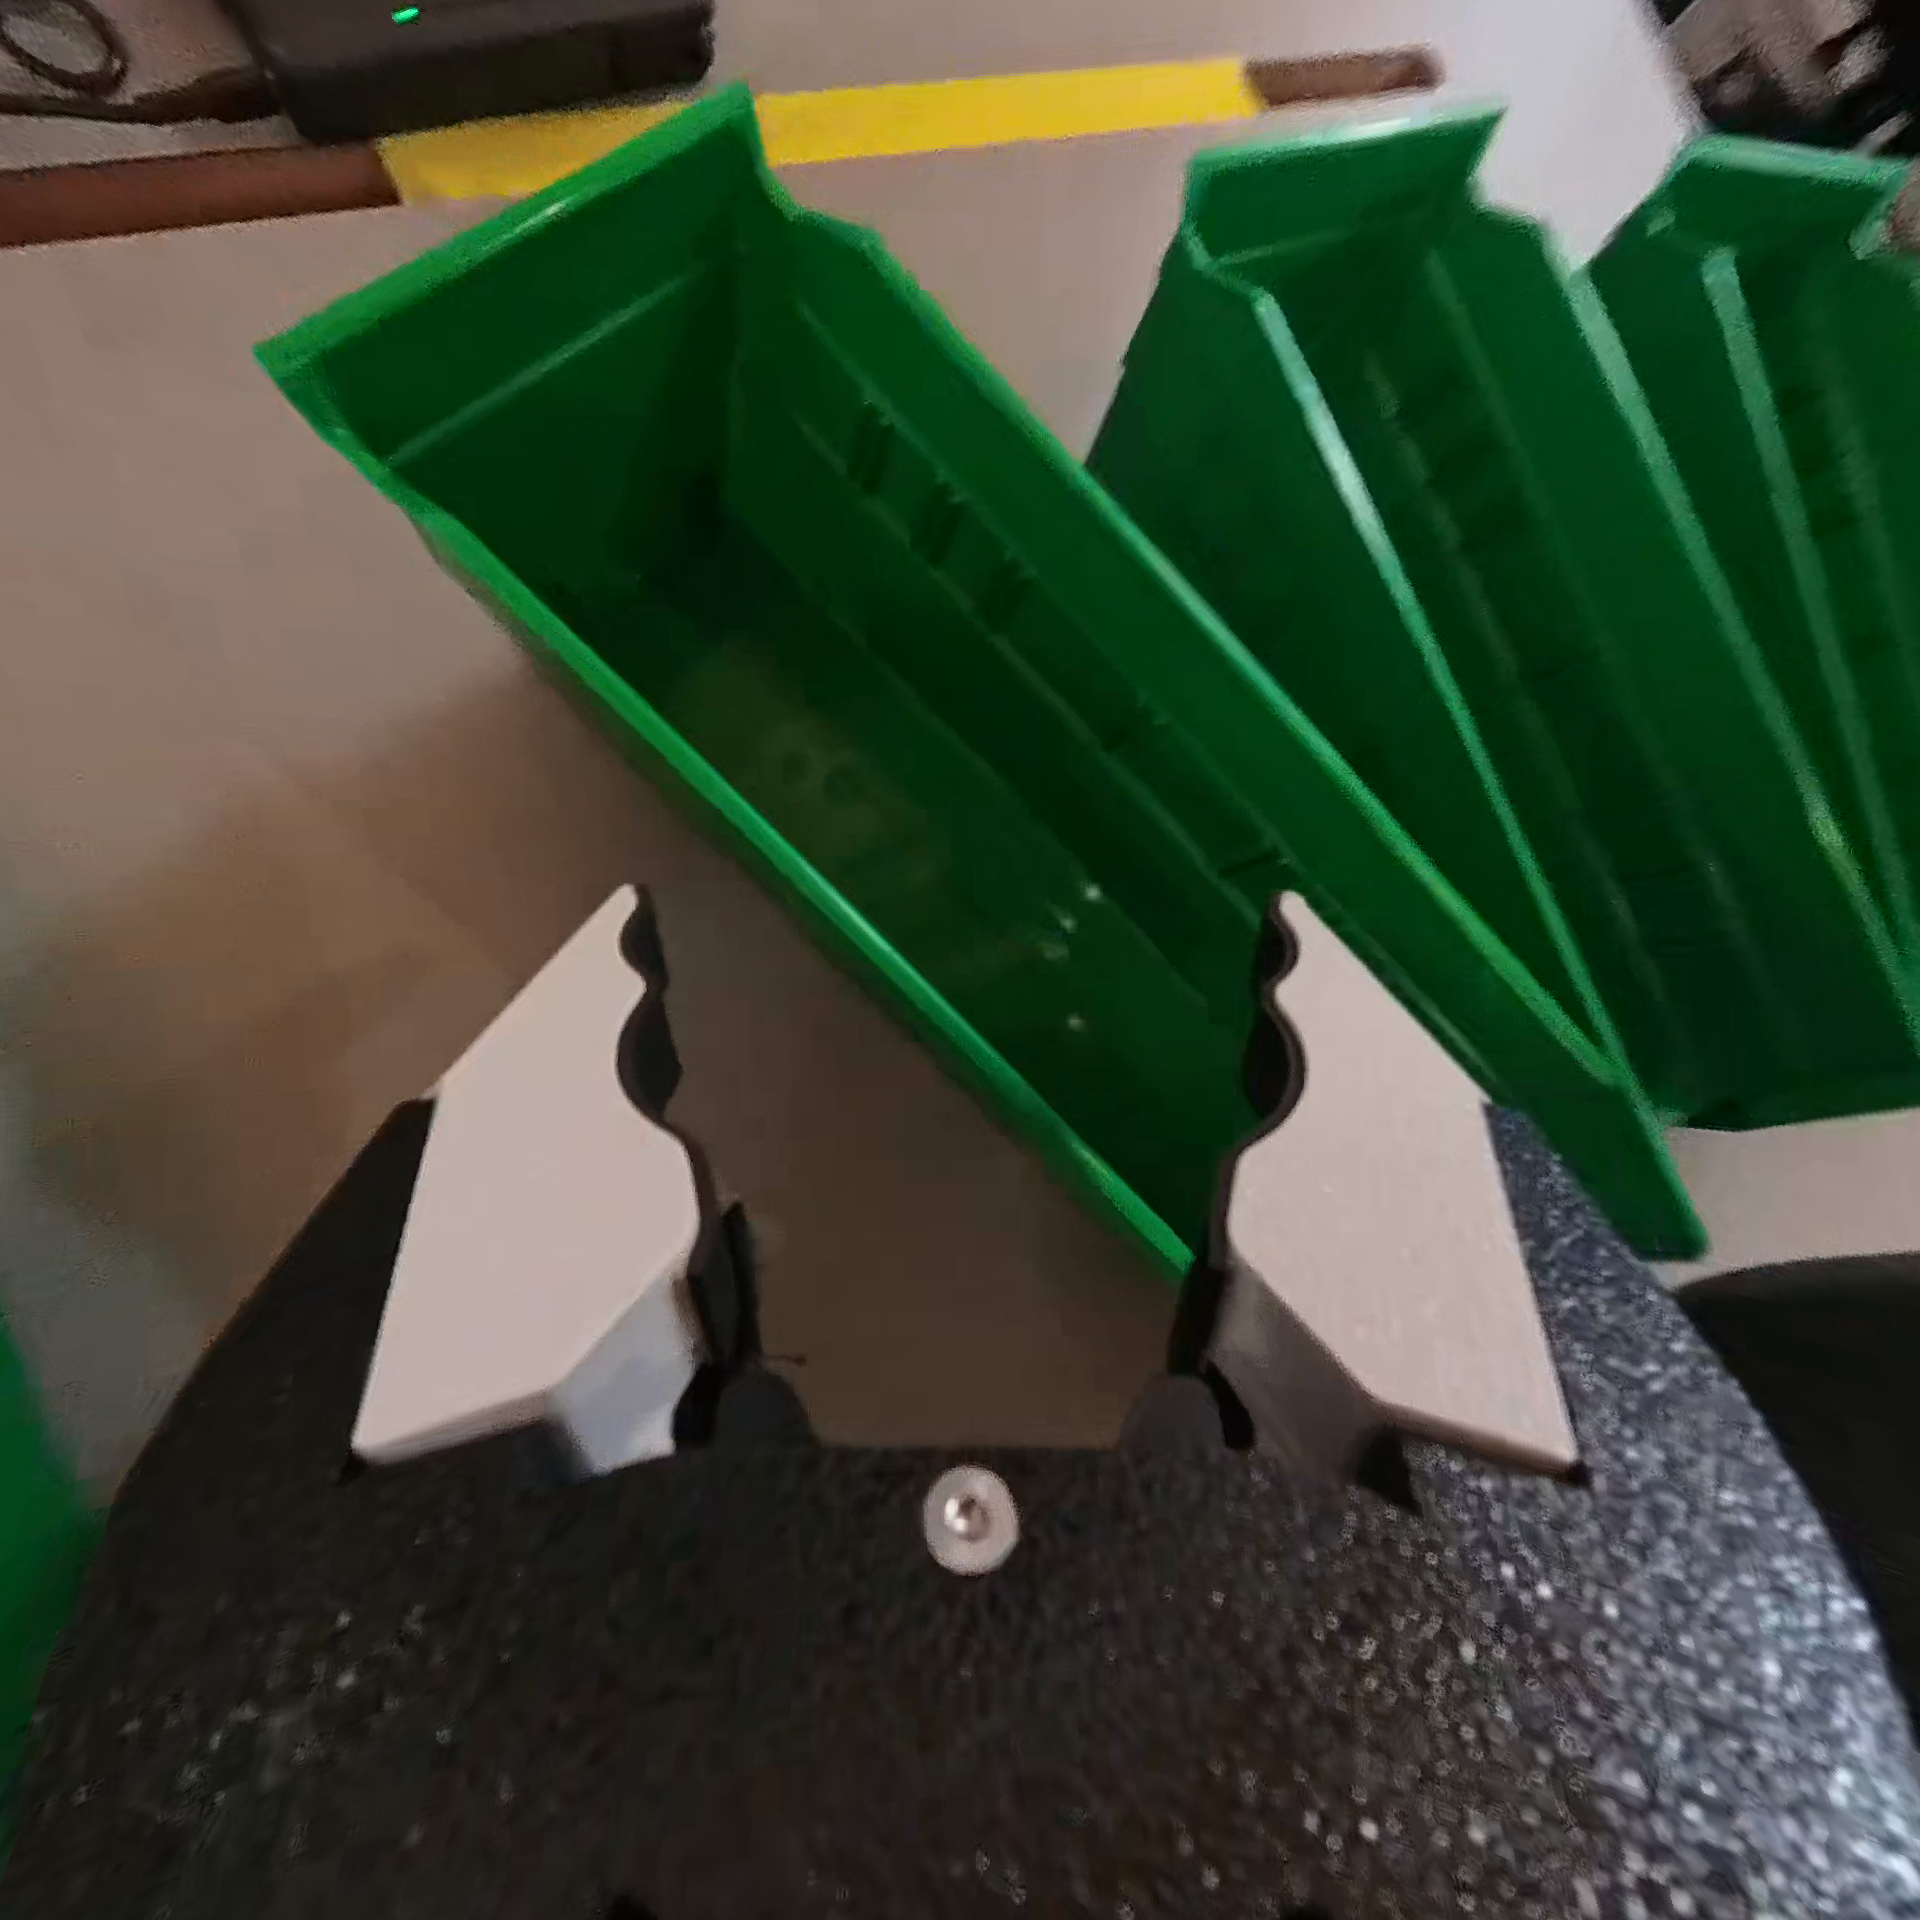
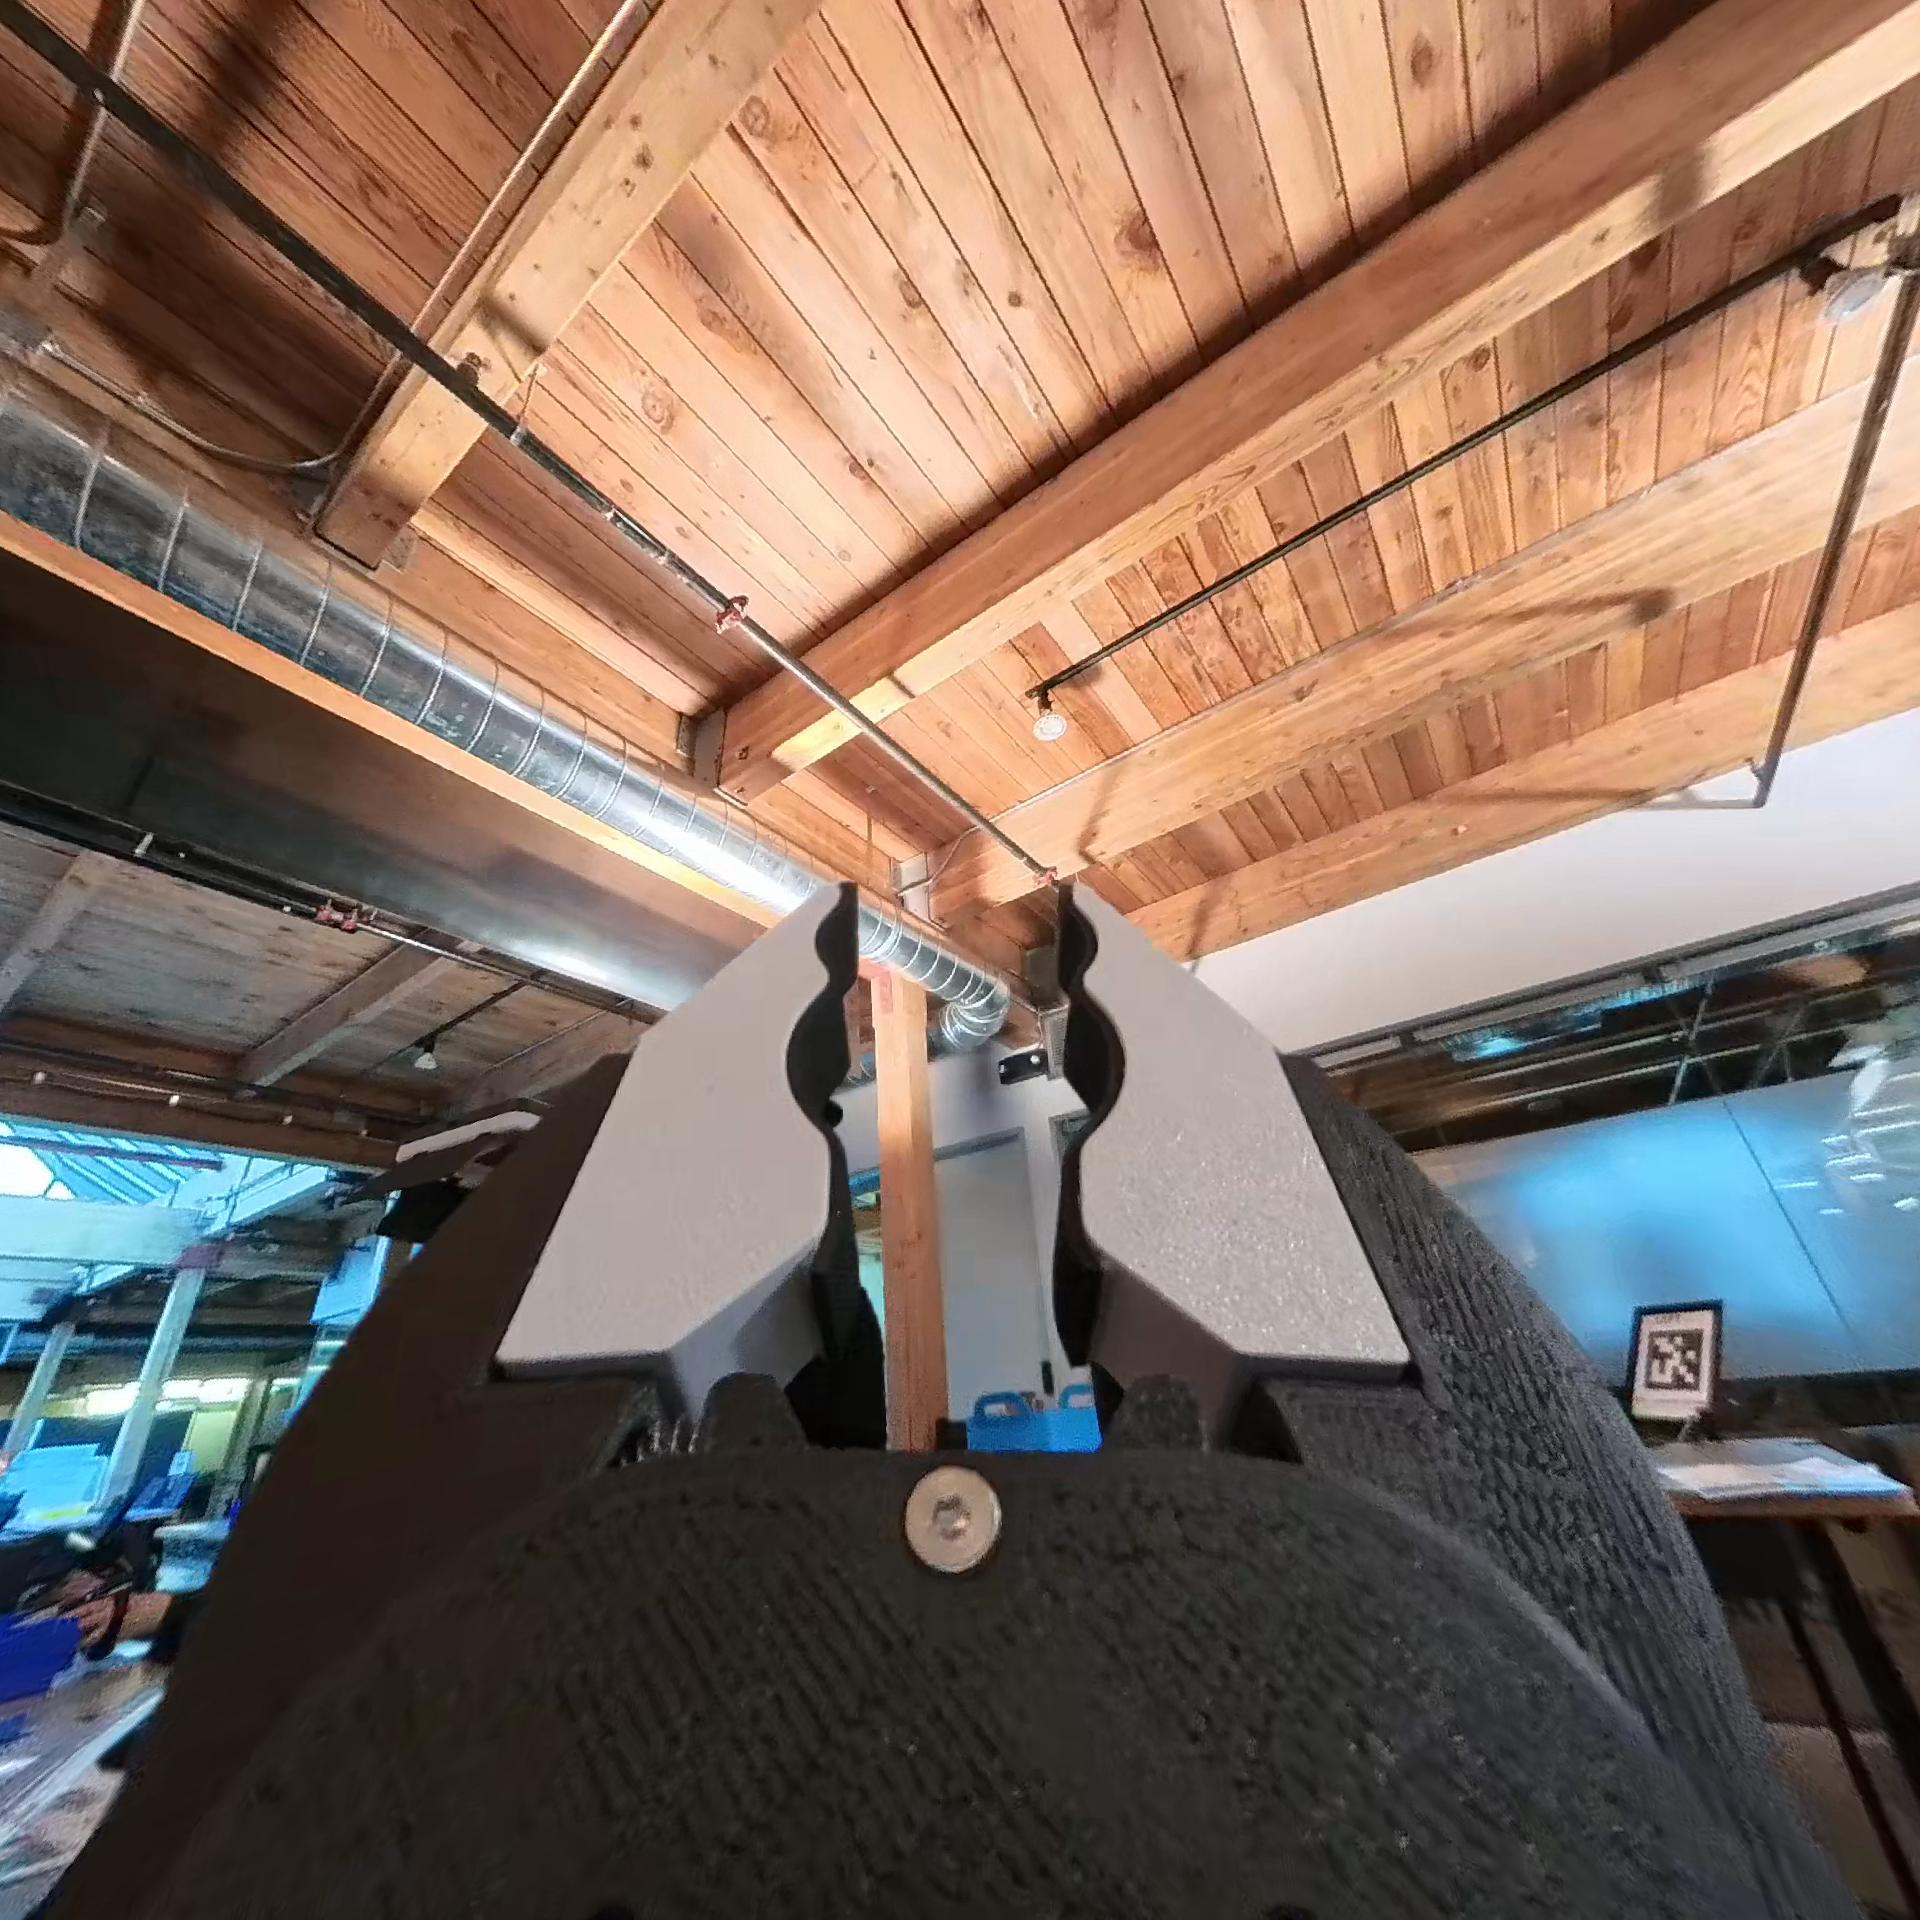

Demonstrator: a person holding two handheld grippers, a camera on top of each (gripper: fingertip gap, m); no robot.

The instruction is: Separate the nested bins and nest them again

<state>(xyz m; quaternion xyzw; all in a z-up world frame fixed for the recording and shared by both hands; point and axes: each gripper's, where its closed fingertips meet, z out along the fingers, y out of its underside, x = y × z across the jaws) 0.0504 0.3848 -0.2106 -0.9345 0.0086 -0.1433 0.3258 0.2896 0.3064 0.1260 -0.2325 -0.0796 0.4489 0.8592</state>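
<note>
In the left wrist view three long green bins lie apart, side by side, on a beige table (image 1: 208, 727). The nearest bin (image 1: 790, 582) runs diagonally, and its near end reaches between the fingers of my left gripper (image 1: 956, 914), close to the right finger (image 1: 1262, 1060). That gripper is wide open and grips nothing. A second bin (image 1: 1403, 582) and a third bin (image 1: 1787, 520) lie to the right, blurred. My right gripper (image 2: 956, 904) points up at a wooden ceiling, its fingers apart and empty. No bin shows in the right wrist view.
A yellow tape strip (image 1: 987, 114) marks the table's far edge, with a black device (image 1: 468, 52) beyond it. A blurred green patch (image 1: 31, 1455) sits at the left edge. The right wrist view shows a metal duct (image 2: 416, 665) and a wooden post (image 2: 904, 1195).
</note>
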